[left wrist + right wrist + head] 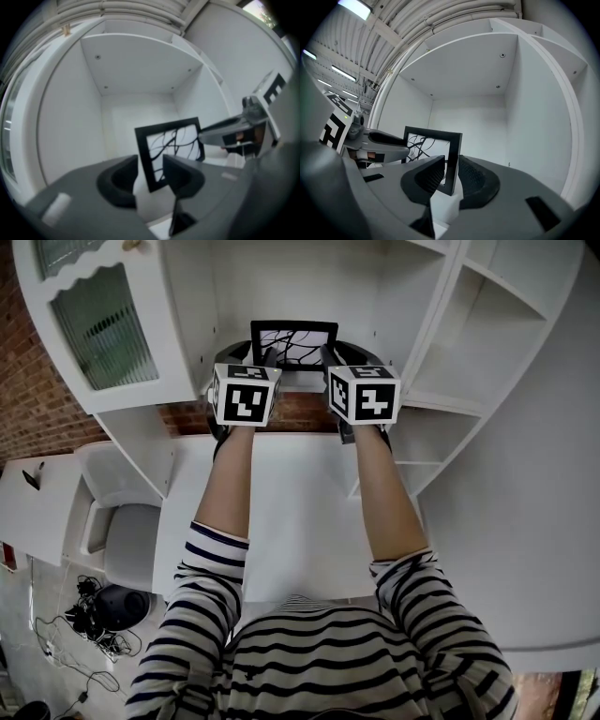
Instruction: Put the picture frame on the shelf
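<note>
Picture frame (pixel 293 327) upright on shelf (pixel 298 381), near its front edge; right gripper (pixel 451 161) pinches frame's right edge; left gripper (pixel 150 164) jaws wide, straddling left edge, pads clear.

The white shelf (pixel 309 277), an open compartment with plain back and side walls and a board overhead, holds only the black picture frame (pixel 293 329), which stands upright near the front edge, its pale picture of dark branching lines facing out and its foot hidden.
</note>
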Motion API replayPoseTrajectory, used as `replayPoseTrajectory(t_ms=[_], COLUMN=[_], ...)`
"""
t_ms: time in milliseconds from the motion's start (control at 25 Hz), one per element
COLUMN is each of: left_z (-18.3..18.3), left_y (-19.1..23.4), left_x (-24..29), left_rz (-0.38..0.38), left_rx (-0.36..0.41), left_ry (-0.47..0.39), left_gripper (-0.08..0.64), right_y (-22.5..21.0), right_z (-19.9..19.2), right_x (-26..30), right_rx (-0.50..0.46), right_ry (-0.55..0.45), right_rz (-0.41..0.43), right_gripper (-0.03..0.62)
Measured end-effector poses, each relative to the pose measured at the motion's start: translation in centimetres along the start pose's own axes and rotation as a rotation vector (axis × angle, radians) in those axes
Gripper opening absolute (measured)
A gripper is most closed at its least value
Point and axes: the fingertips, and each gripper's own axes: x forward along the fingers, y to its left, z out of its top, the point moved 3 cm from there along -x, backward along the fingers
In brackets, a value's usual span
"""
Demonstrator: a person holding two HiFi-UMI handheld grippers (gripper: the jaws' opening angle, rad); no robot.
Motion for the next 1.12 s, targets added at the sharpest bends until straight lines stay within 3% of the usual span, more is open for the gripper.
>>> replayPoseTrajectory(t_ms=[1120], left_z=[0.1], left_y=[0.3], left_x=[-0.9], left_rz=[0.010], left_rx=[-0.034], left_ry=[-0.074], left_gripper=[0.150], right_y=[0.2], right_z=[-0.1], right_x=[-1.0], right_rx=[0.003], right_ry=[-0.039], right_rz=[-0.004], right_gripper=[0.069])
